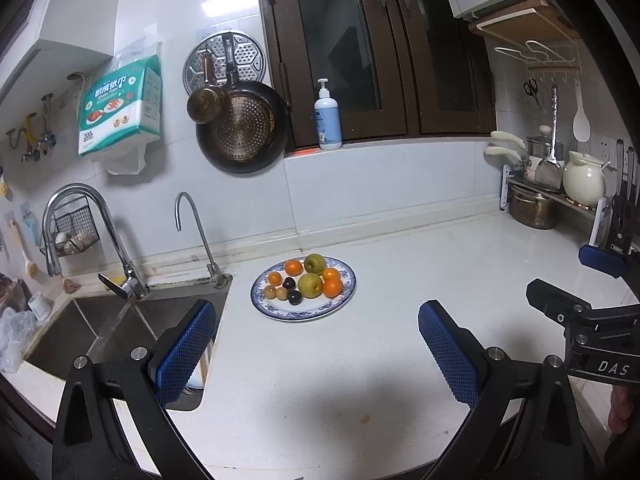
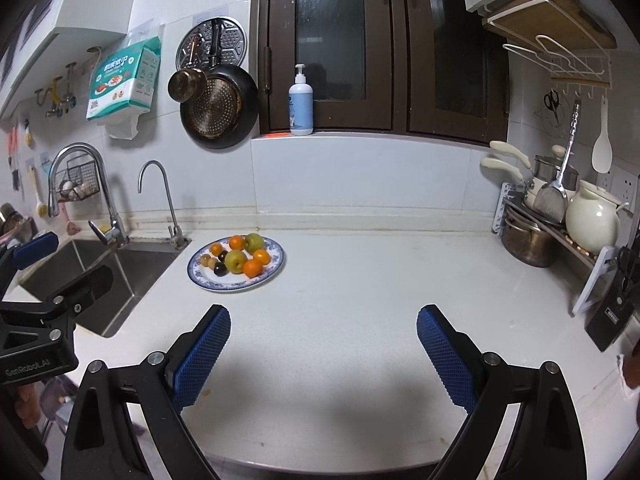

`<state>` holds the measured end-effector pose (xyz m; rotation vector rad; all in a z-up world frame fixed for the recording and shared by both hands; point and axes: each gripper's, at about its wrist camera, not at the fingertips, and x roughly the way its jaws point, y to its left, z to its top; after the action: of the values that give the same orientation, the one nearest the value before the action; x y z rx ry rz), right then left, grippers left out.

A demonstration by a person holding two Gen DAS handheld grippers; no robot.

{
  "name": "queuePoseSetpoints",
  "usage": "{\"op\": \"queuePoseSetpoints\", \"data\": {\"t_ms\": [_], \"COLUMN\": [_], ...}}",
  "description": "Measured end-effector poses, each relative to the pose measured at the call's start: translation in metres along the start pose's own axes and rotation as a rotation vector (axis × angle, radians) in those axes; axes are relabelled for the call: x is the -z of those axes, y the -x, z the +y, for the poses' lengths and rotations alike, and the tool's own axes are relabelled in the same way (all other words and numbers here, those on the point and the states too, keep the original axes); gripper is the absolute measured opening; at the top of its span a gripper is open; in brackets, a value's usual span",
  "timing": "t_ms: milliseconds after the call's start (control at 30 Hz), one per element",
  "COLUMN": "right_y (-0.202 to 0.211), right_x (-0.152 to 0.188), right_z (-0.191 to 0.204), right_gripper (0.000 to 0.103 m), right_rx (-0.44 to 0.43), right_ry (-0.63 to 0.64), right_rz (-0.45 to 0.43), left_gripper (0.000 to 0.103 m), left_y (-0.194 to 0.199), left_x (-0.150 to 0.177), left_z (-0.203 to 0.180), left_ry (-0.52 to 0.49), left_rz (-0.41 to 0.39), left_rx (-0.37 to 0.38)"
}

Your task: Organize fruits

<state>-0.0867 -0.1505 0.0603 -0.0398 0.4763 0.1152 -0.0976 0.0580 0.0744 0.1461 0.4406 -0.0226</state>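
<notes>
A blue-patterned white plate (image 1: 343, 304) (image 2: 275, 267) sits on the white counter beside the sink. It holds several fruits: green pears (image 1: 310, 285) (image 2: 235, 261), oranges (image 1: 333, 287) (image 2: 253, 268), dark plums (image 1: 295, 297) (image 2: 219, 268) and small tan fruits (image 1: 271, 291). My left gripper (image 1: 318, 350) hangs open above the counter, short of the plate, nothing between its blue pads. My right gripper (image 2: 324, 354) is also open and empty, to the right of the plate and nearer than it. Each gripper's edge shows in the other's view.
A steel sink (image 1: 100, 332) (image 2: 100, 276) with two taps lies left of the plate. At the far right stand a pot rack (image 2: 532, 232), a cream jug (image 2: 592, 220) and a knife block (image 2: 616, 308). A soap bottle (image 1: 328, 116) stands on the window ledge. Pans hang on the wall.
</notes>
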Motion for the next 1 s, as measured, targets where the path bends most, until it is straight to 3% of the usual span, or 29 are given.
{"op": "queuePoseSetpoints", "data": {"t_ms": [300,1000], "right_y": [0.0036,0.0040], "right_x": [-0.0001,0.0009], "right_z": [-0.0052,-0.0077], "right_gripper": [0.095,0.095], "right_rx": [0.000,-0.002], "right_ry": [-0.011,-0.009], "right_rz": [-0.007,-0.007], "left_gripper": [0.103,0.103], "left_y": [0.0027,0.0036], "left_x": [0.0012,0.0023], "left_z": [-0.0050,-0.0060], "left_ry": [-0.011,-0.003], "left_rz": [0.006,0.007], "left_rx": [0.047,0.019]}}
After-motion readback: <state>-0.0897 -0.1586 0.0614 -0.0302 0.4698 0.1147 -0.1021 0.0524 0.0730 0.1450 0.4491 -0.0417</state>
